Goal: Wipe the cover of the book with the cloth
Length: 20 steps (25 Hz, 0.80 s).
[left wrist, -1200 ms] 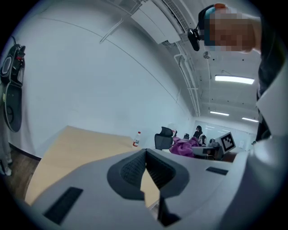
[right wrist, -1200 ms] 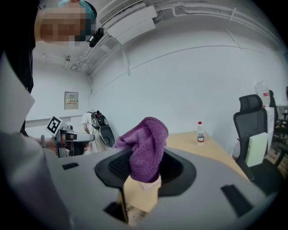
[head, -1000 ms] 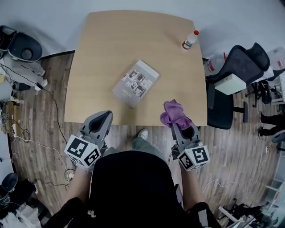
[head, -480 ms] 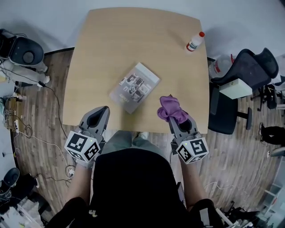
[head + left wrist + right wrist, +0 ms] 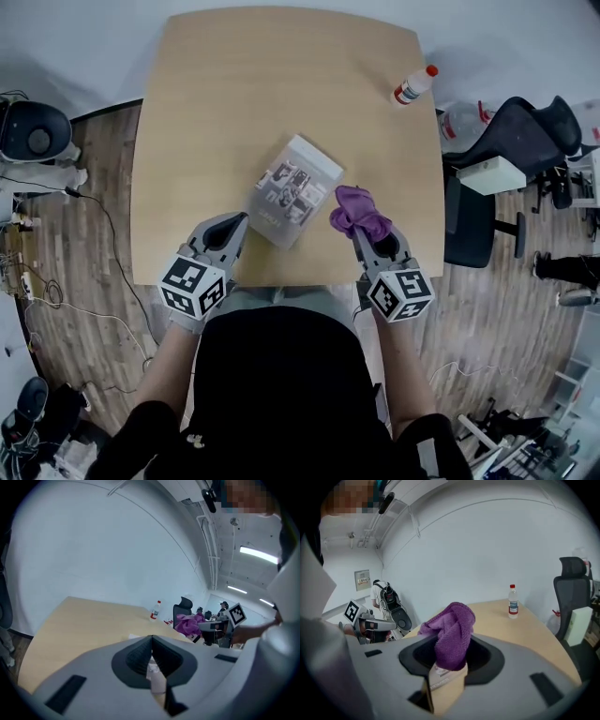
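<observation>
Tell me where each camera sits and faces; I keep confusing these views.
Head view: on the person's head, looking down on the light wooden table and grey printed book; torso, arms, left gripper and right gripper show.
Left gripper view: rides that gripper, facing across the table; shut jaws show.
Right gripper view: rides that gripper, facing likewise; jaws clamp the purple terry cloth.
Both gripper views share the red-capped plastic bottle.

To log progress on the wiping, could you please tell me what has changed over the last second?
Both grippers moved forward over the table toward the book. The left gripper, shut and empty, now points at its left corner; the right gripper carried the purple cloth up beside its right edge. The cloth stayed clamped; book and bottle kept their places.
</observation>
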Each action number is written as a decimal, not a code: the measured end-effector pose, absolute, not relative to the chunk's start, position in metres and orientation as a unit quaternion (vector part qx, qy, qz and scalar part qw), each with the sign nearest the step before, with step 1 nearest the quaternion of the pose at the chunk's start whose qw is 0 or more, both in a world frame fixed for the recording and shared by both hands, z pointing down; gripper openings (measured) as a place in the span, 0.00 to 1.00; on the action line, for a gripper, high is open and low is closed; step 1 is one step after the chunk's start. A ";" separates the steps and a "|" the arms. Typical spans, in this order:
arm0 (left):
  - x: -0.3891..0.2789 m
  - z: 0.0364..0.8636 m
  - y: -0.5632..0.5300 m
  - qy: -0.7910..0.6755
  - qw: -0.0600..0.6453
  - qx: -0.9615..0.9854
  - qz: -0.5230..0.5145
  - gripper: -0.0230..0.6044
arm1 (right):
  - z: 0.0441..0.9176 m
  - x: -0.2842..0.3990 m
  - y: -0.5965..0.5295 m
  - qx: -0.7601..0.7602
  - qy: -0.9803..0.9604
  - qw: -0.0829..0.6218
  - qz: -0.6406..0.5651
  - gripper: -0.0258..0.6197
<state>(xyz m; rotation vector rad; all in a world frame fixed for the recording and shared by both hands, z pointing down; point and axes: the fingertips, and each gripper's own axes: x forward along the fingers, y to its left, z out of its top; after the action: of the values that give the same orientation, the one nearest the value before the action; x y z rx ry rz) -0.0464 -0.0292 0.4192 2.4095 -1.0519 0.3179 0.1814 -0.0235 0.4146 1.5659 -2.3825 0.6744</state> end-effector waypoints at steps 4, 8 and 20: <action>-0.049 0.457 -0.041 -0.363 0.260 0.883 0.147 0.07 | 0.435 0.180 -0.042 0.554 -0.788 0.114 0.244 0.29; -0.051 0.497 -0.049 -0.354 0.270 0.877 0.180 0.07 | 0.467 0.186 -0.058 0.575 -0.762 0.135 0.266 0.29; -0.046 0.557 -0.070 -0.362 0.292 0.857 0.221 0.07 | 0.546 0.201 -0.117 0.581 -0.732 0.197 0.297 0.29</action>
<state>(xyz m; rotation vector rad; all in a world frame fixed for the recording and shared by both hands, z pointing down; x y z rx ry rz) -0.0458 -0.0702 0.5573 2.2838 -0.9660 0.5884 0.2014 -0.1169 0.5459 1.6271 -2.0490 0.8314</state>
